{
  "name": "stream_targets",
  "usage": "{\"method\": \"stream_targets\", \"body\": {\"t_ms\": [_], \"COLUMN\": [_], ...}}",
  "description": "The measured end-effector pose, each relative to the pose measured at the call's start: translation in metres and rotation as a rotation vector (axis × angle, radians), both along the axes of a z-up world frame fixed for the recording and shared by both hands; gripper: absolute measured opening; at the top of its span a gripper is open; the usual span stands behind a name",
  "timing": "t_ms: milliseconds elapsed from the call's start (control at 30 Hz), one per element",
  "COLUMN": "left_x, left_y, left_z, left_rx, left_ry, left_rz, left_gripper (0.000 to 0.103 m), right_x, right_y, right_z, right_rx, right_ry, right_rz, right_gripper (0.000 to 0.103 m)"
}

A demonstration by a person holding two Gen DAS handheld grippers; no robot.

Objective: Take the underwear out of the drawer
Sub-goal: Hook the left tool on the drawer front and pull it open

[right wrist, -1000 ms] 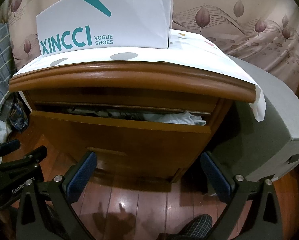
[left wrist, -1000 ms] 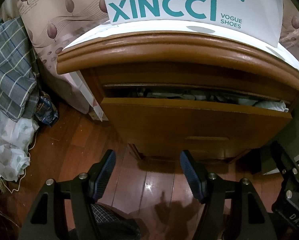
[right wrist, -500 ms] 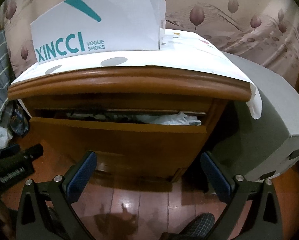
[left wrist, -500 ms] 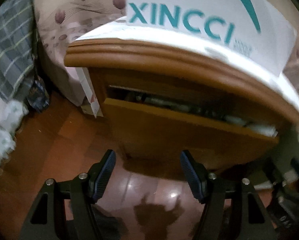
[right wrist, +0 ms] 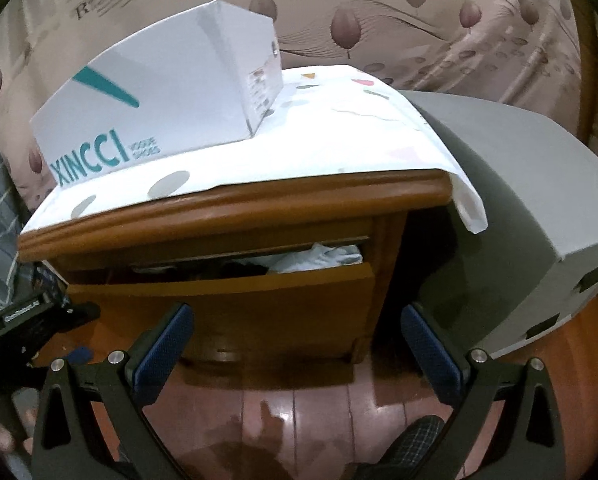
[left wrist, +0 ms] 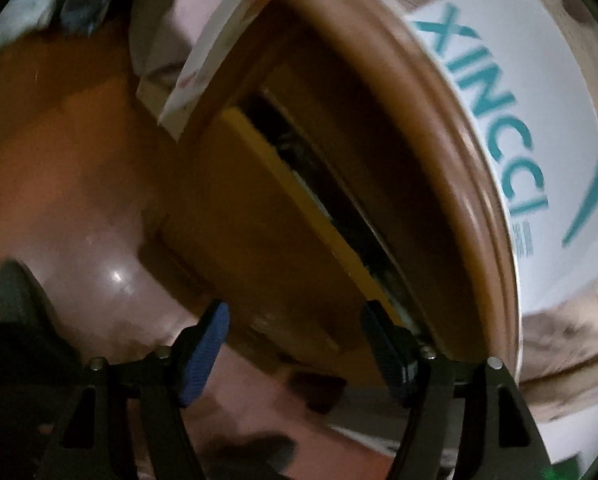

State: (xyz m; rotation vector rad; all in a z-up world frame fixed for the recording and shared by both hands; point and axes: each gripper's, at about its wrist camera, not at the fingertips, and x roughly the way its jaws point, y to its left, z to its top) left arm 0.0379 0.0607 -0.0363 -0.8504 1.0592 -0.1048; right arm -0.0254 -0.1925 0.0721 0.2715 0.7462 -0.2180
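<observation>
Here the drawer [right wrist: 235, 304] of the wooden nightstand [right wrist: 235, 208] stands slightly ajar, pale underwear [right wrist: 319, 259] bunched at its right end. The left gripper [left wrist: 295, 344], fingers opening on nothing, should hook the drawer's top edge and pull straight; the right gripper [right wrist: 297, 344] waits wide and empty.

Glossy wood floor [right wrist: 323, 408] — leaf-patterned wall [right wrist: 379, 28] behind.

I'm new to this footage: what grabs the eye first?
The white XINCCI shoe box on top of the wooden nightstand. Below it, the drawer stands slightly open, pale fabric bulging at its right end. Both open tongs, right and left, face it.
</observation>
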Motion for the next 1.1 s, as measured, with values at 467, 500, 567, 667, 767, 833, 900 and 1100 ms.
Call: {"method": "stream_targets", "body": {"t_ms": [467, 500, 567, 667, 767, 833, 900, 1100], "left_x": [0.029, 0.028, 0.029, 0.027, 0.029, 0.029, 0.031, 0.039], "left_y": [0.005, 0.005, 0.004, 0.006, 0.007, 0.009, 0.012, 0.011], "left_z": [-0.023, -0.024, -0.031, -0.041, -0.049, -0.056, -0.067, -0.092], "left_rx": [-0.078, -0.075, -0.075, -0.097, -0.129, -0.165, -0.240, -0.402], "left_ry": [0.028, 0.022, 0.022, 0.022, 0.011, 0.005, 0.022, 0.155], "left_rz": [0.130, 0.137, 0.153, 0.177, 0.185, 0.192, 0.215, 0.317], "left_gripper": [0.087, 0.090, 0.096, 0.103, 0.103, 0.103, 0.103, 0.103], "right_x": [0.000, -0.001, -0.001, -0.001, -0.001, 0.000, 0.000, 0.001], "right_y": [0.003, 0.003, 0.003, 0.003, 0.004, 0.004, 0.005, 0.005], "right_z": [0.007, 0.007, 0.007, 0.008, 0.009, 0.009, 0.008, 0.004], "right_rx": [0.034, 0.041, 0.060, 0.074, 0.070, 0.075, 0.085, 0.100], "right_ry": [-0.016, -0.016, -0.014, -0.013, -0.013, -0.010, -0.006, 0.007], "right_rz": [0.057, 0.058, 0.063, 0.066, 0.073, 0.080, 0.084, 0.090], "right_gripper": [0.102, 0.102, 0.103, 0.102, 0.102, 0.102, 0.103, 0.102]}}
